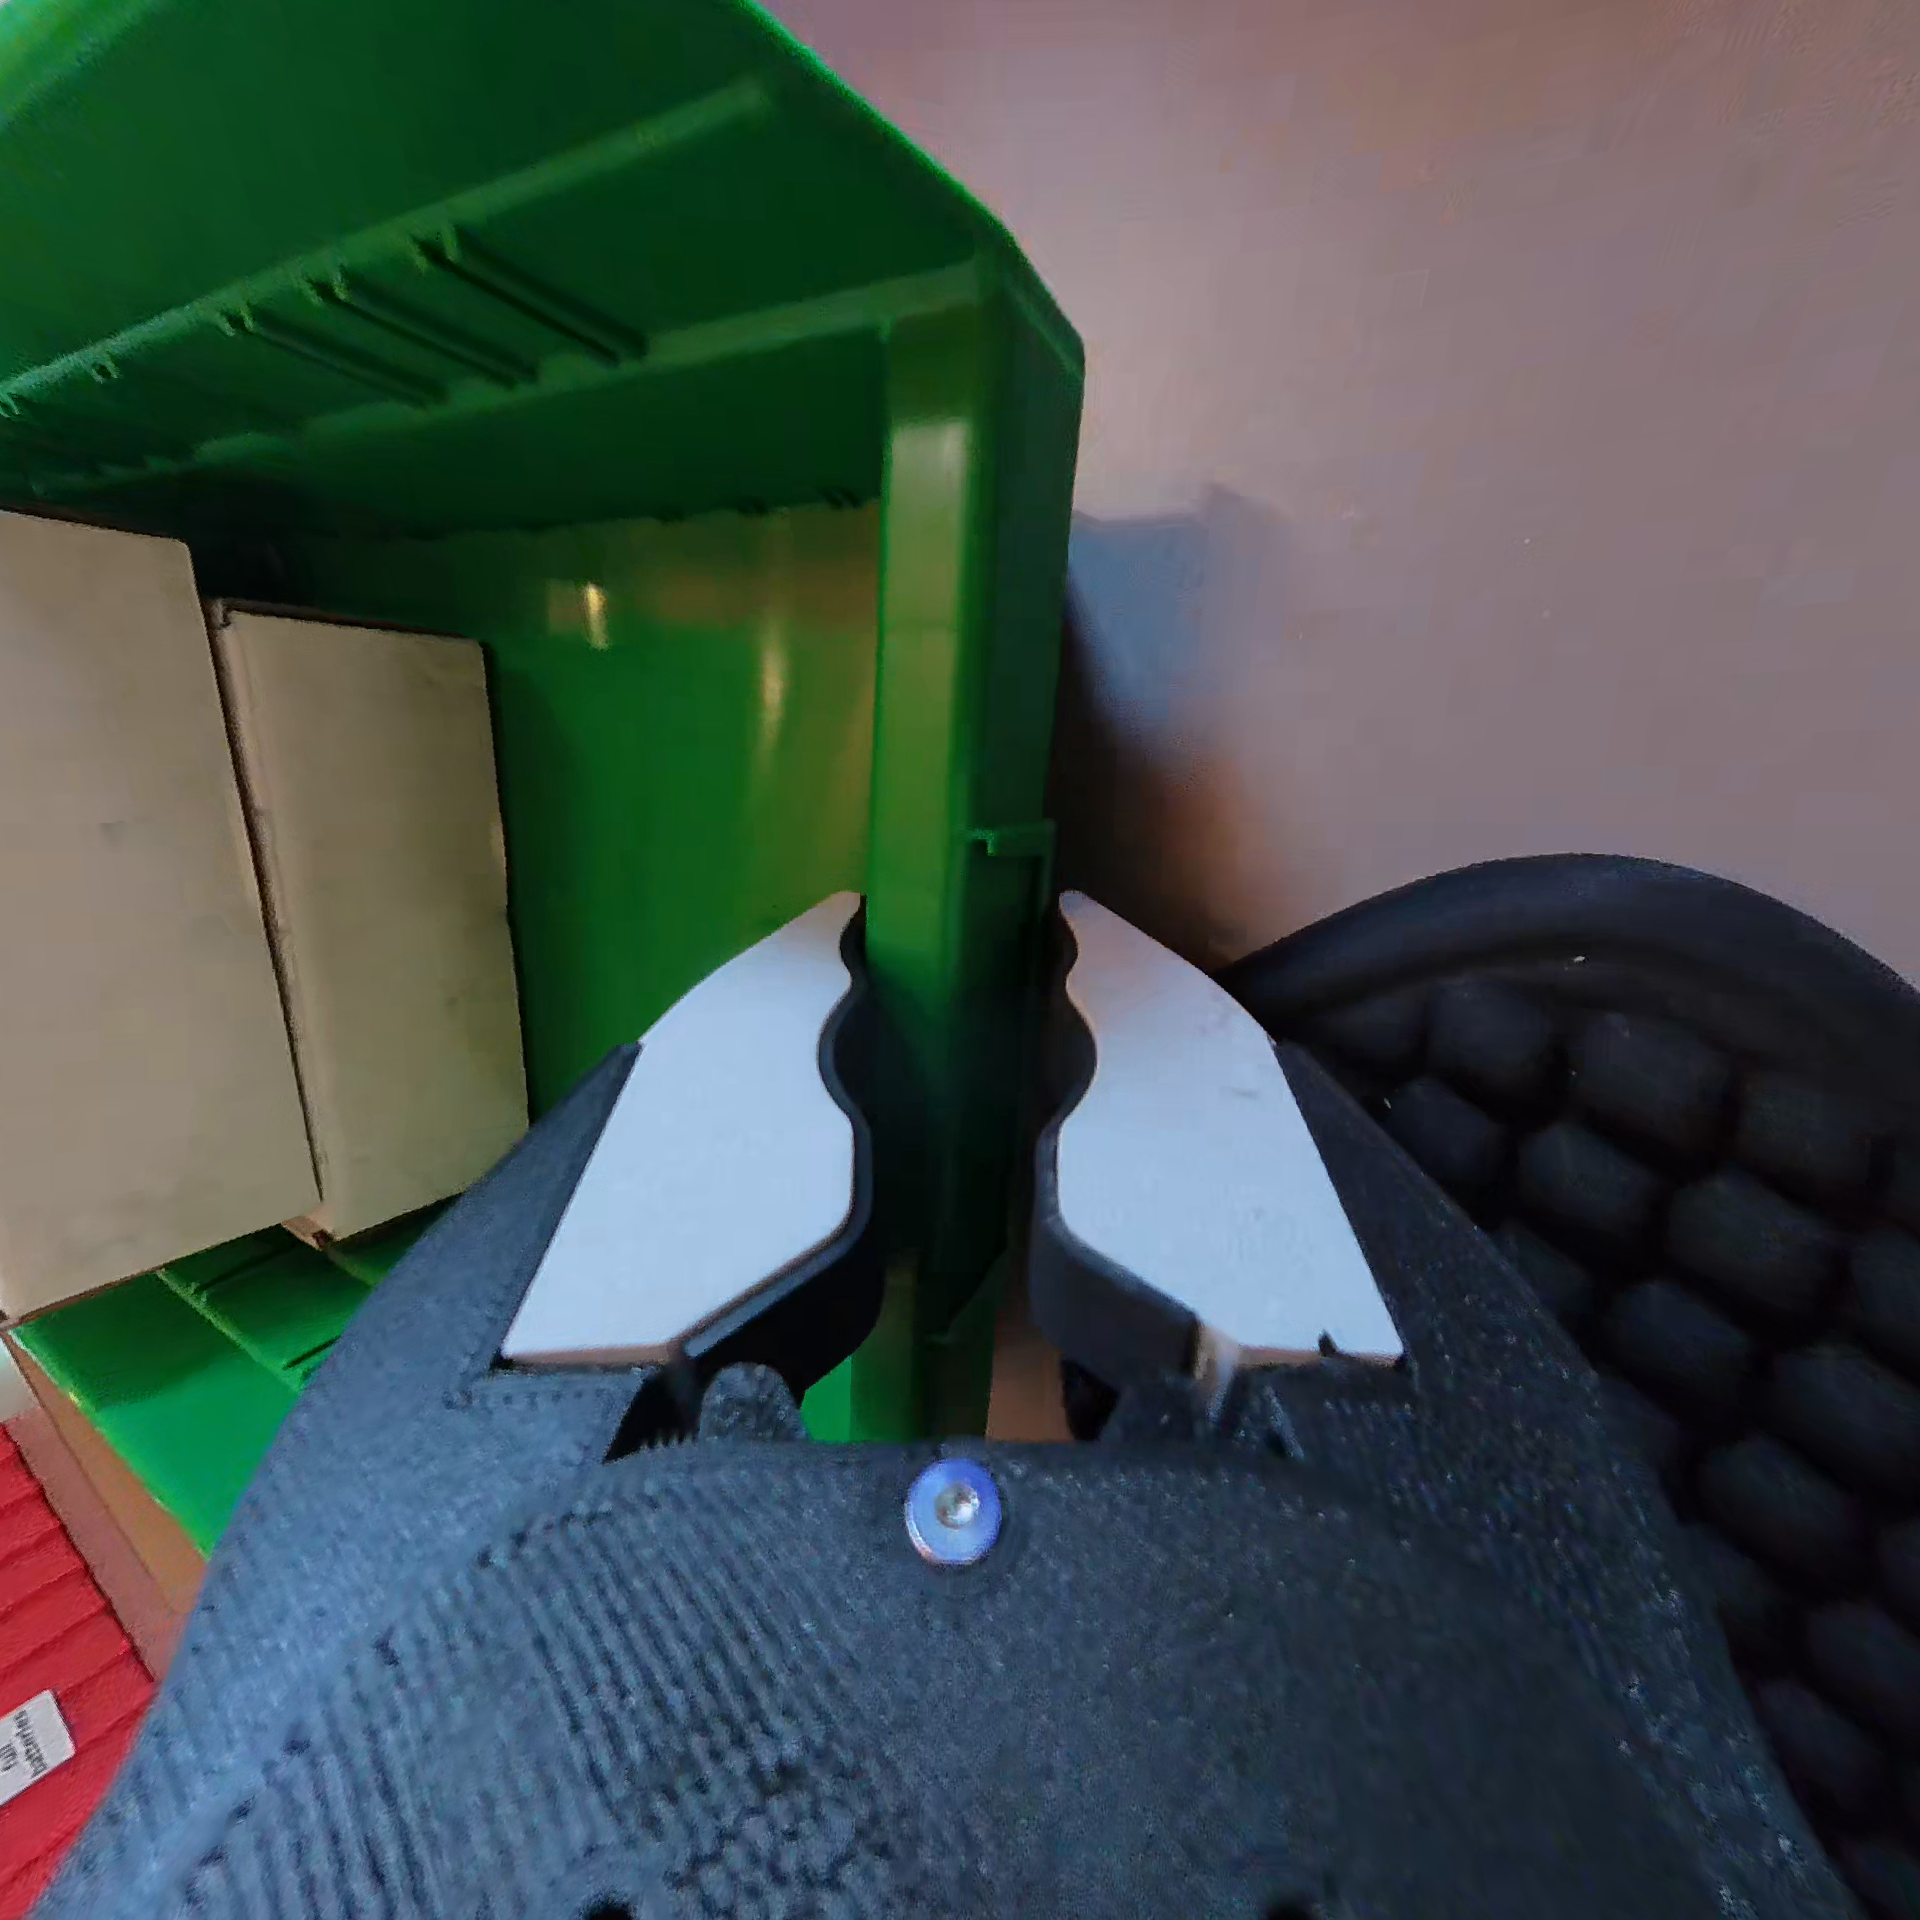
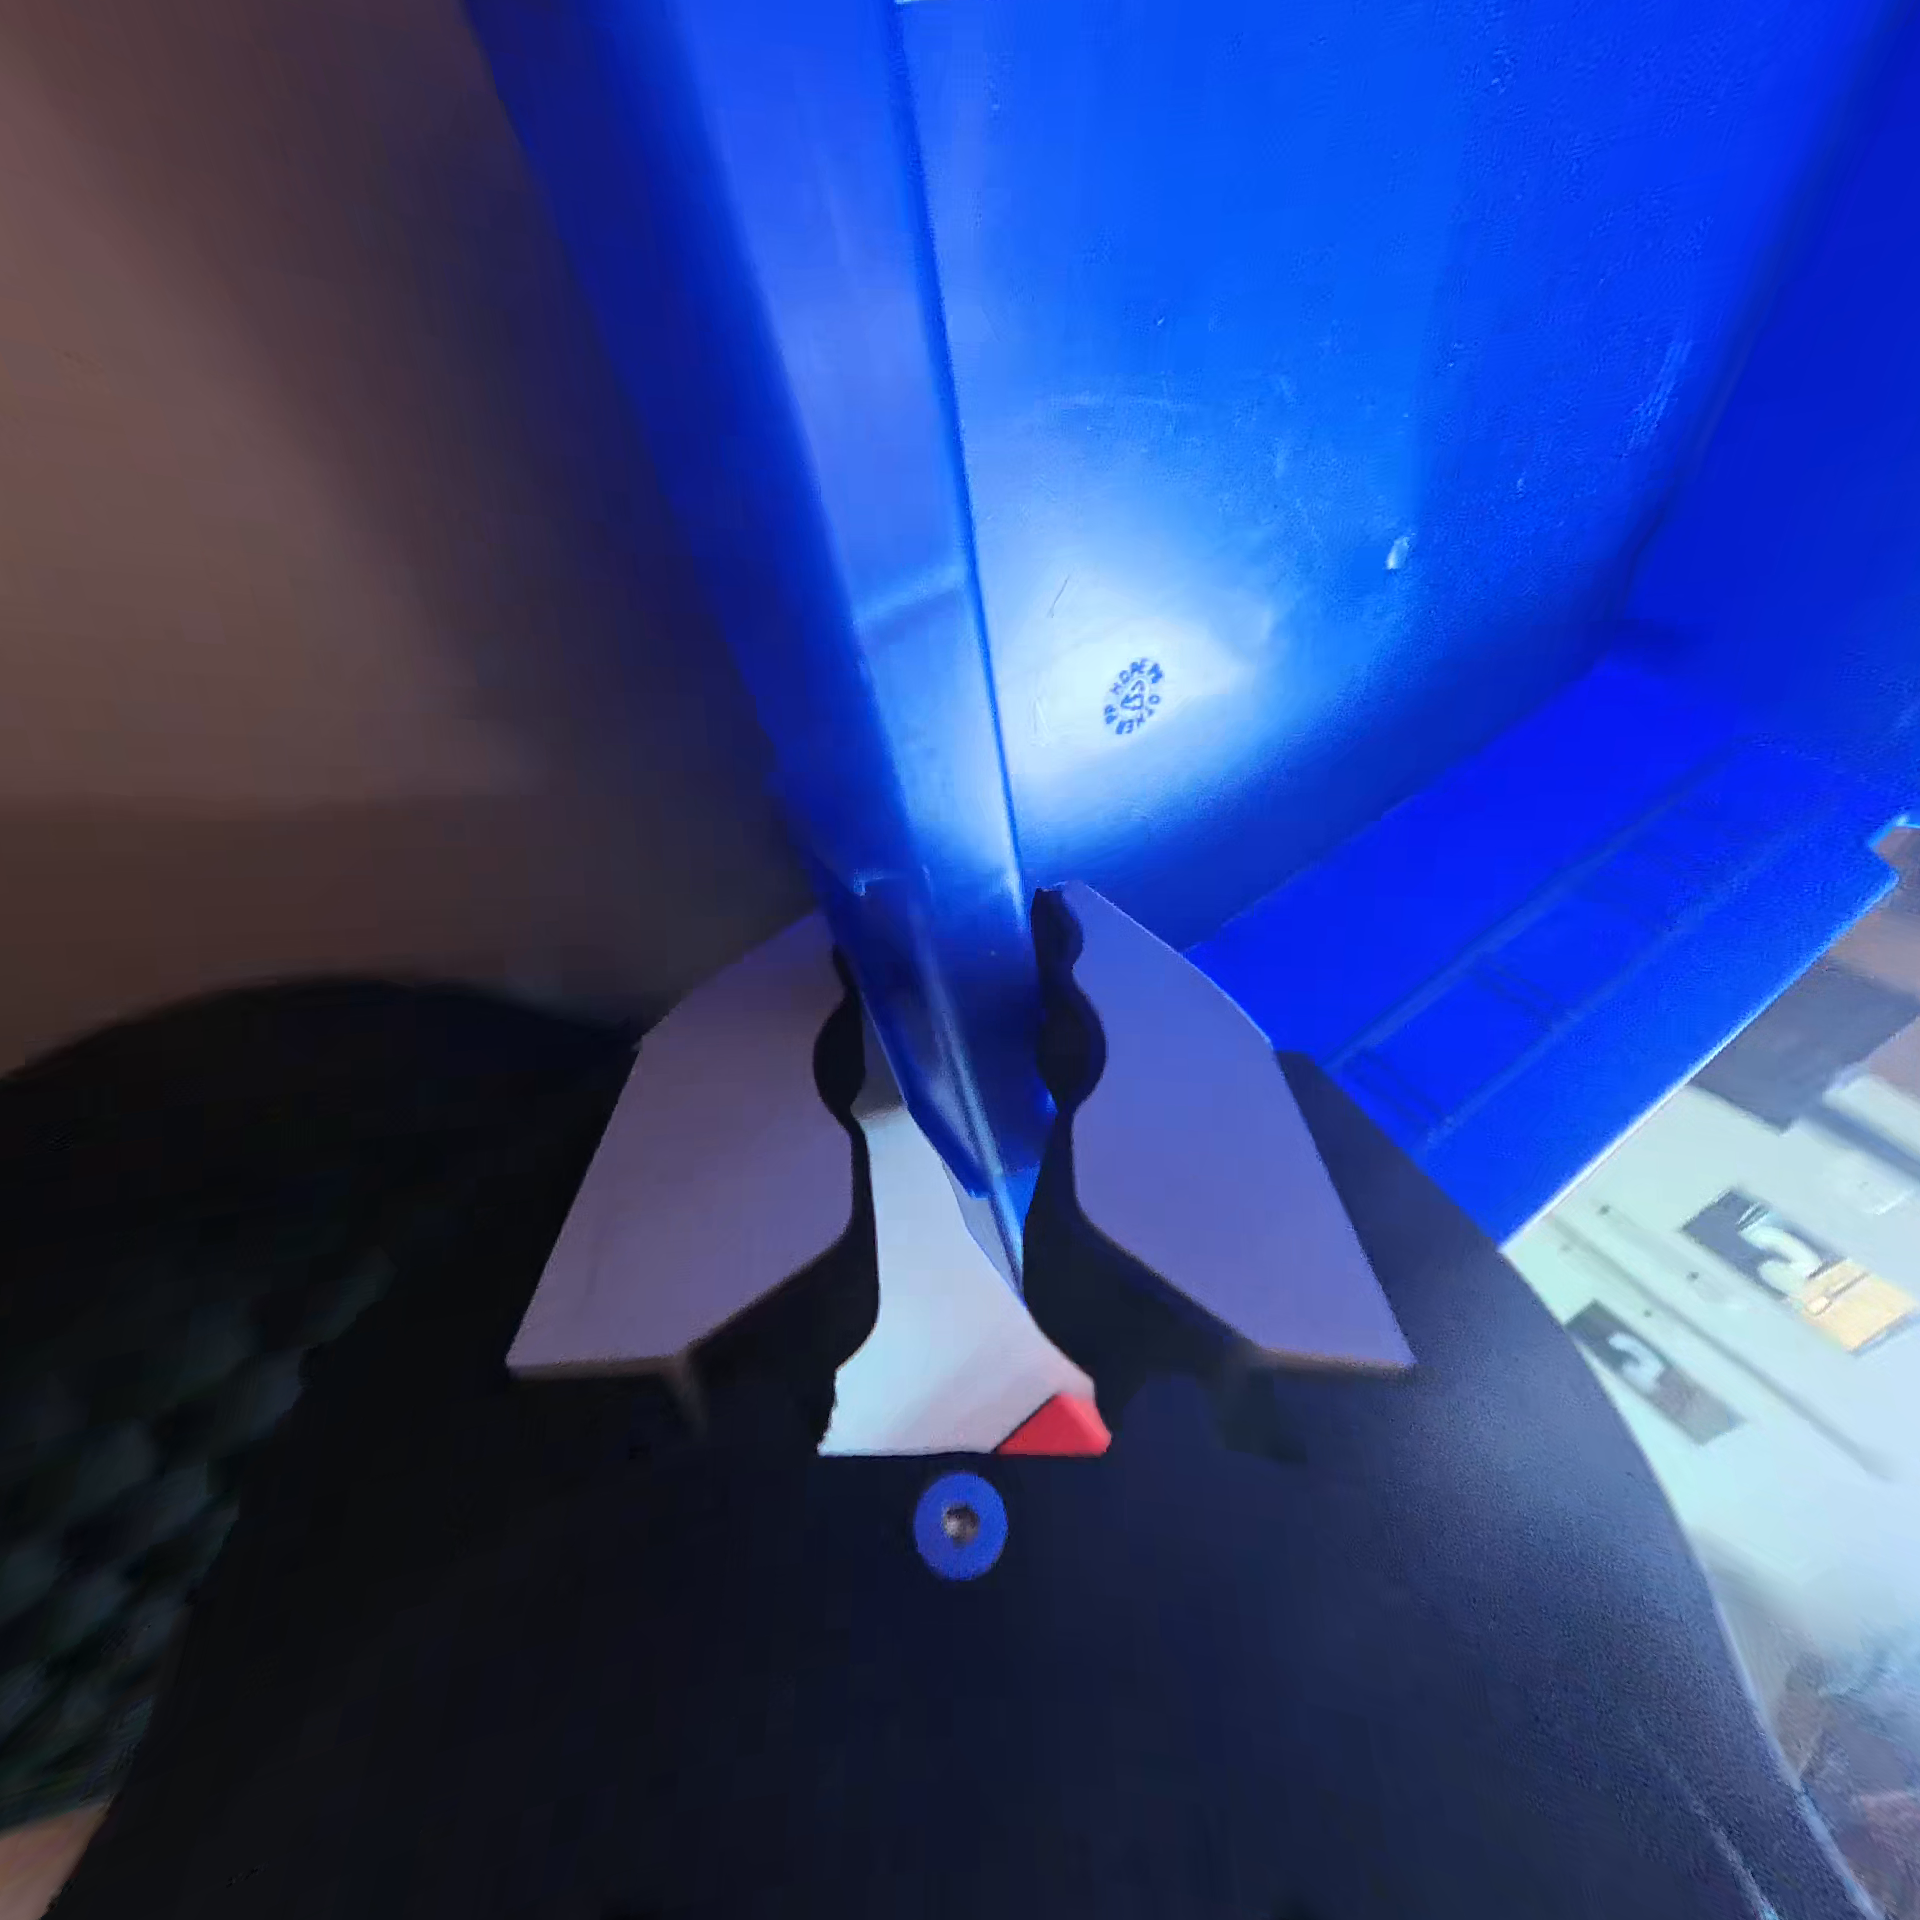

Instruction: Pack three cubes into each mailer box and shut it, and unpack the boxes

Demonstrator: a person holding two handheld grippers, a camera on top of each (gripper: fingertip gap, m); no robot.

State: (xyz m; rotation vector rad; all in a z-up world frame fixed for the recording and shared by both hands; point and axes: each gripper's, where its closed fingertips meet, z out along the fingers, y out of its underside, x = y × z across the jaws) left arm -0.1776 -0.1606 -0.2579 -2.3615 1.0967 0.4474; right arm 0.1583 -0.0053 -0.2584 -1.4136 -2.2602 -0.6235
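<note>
Pinching the green bin (image 1: 966, 727) wall with our left gripper (image 1: 961, 925) and the blue bin (image 2: 1351, 416) wall with our right gripper (image 2: 940, 935), we risk tipping the mailer boxes (image 1: 364, 914) at frame left.

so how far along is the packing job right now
Looks done: at least two closed pale mailer boxes sit in the green bin. In hand: the left tool straddles that bin's wall, and the right tool straddles the blue bin wall; both bins look tipped or lifted. Left: no cubes show, so whether boxes are packed or emptied can't be told.
</note>
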